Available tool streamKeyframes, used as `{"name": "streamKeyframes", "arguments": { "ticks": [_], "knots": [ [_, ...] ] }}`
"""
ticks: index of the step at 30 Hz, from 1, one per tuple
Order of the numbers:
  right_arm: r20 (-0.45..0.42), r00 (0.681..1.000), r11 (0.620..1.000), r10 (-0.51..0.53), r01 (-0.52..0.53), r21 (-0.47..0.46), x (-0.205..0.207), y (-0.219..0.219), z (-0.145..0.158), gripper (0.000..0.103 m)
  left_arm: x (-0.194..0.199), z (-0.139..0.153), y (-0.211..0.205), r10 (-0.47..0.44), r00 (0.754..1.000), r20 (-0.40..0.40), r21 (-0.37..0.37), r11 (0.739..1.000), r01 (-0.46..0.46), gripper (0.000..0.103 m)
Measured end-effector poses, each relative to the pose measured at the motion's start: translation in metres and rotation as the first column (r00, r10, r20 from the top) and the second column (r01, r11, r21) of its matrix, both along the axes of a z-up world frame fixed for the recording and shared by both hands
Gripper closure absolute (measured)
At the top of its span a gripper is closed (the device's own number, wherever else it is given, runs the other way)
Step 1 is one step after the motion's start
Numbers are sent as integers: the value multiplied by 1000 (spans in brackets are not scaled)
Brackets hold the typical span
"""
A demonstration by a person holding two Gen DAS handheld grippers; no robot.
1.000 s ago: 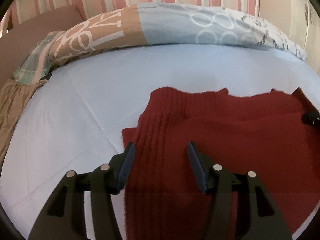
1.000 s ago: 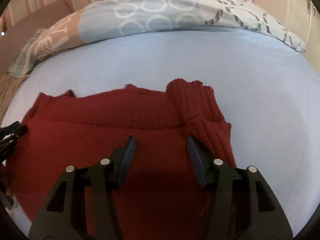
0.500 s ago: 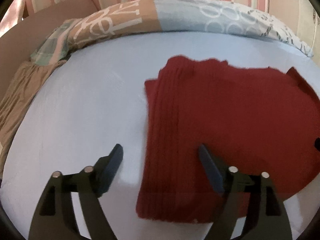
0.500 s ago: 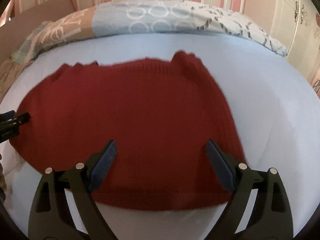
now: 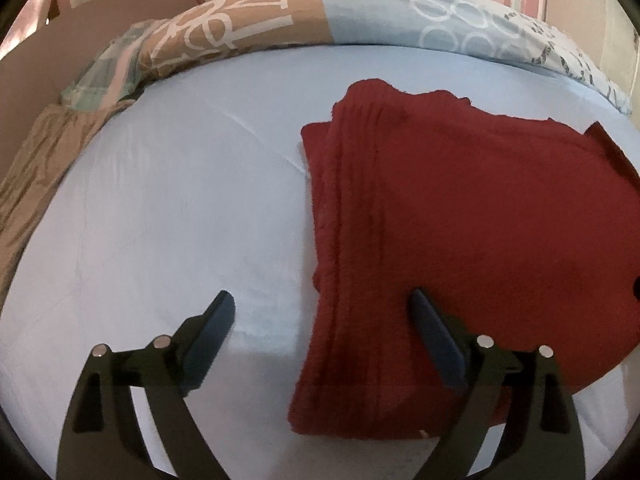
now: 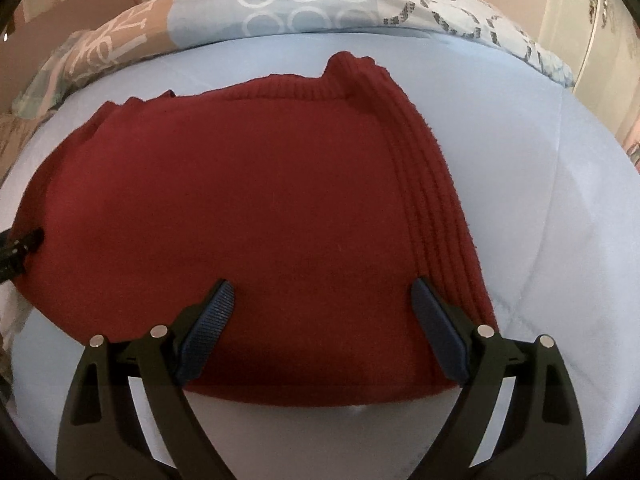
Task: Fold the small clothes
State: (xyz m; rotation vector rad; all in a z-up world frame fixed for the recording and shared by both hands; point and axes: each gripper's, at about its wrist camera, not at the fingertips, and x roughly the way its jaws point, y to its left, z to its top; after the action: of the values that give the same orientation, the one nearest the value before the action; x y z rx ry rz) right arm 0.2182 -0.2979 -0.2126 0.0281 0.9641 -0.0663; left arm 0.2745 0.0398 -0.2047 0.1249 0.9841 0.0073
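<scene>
A dark red knitted garment (image 5: 460, 220) lies folded flat on the light blue bed sheet (image 5: 180, 220). My left gripper (image 5: 320, 294) hovers over the garment's near left corner. Its jaws are opening, one finger above the sheet and the other above the ribbed edge, and the pads press on nothing. In the right wrist view the garment (image 6: 240, 200) fills the middle. My right gripper (image 6: 322, 283) stands open over its near right part, nothing pinched. The left gripper's tip (image 6: 16, 248) shows at the garment's left end.
A patterned duvet (image 5: 320, 12) lies rolled along the far side of the bed, under a striped wall. A plaid cloth (image 5: 108, 68) and tan fabric (image 5: 32, 168) lie off the bed's left side. A white cupboard (image 6: 592, 32) stands at the right.
Both grippers have drawn back from the garment's far part to its near edge, and their jaws have spread wider. The garment now lies flat, more of it in view.
</scene>
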Motion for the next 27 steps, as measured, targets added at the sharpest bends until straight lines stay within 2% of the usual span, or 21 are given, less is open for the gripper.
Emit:
{"name": "streamKeyframes", "arguments": {
  "ticks": [6, 9, 12, 15, 17, 20, 24, 27],
  "knots": [
    [9, 1000, 999, 30, -30, 12, 1, -1, 4, 10, 2, 4, 8, 20, 999, -28, -48, 999, -21, 8],
    [70, 996, 996, 48, -53, 71, -8, -6, 20, 10, -3, 15, 4, 11, 1000, -16, -44, 999, -12, 9],
    [116, 993, 992, 19, -33, 125, -18, -17, 36, 8, -9, 22, 2, -20, 1000, -5, -51, 999, 19, 9],
    [136, 991, 992, -16, -1, 124, -27, -28, 45, 6, -14, 25, 3, -32, 999, 10, -27, 999, 32, 8],
    [127, 991, 994, -38, 24, 107, -29, -37, 45, 4, -14, 25, 5, -32, 999, 6, -15, 999, 33, 9],
    [103, 992, 991, -79, 67, 117, -30, -51, 40, 4, -10, 23, 11, -19, 1000, -16, -35, 999, 19, 9],
    [54, 988, 976, -147, 136, 168, -30, -72, 29, 4, -13, 24, 10, -12, 1000, -15, -54, 998, 11, 9],
    [3, 990, 970, -143, 140, 201, -27, -78, 20, 4, -16, 27, -1, -42, 999, -6, -44, 998, 42, 9]
  ]
}}
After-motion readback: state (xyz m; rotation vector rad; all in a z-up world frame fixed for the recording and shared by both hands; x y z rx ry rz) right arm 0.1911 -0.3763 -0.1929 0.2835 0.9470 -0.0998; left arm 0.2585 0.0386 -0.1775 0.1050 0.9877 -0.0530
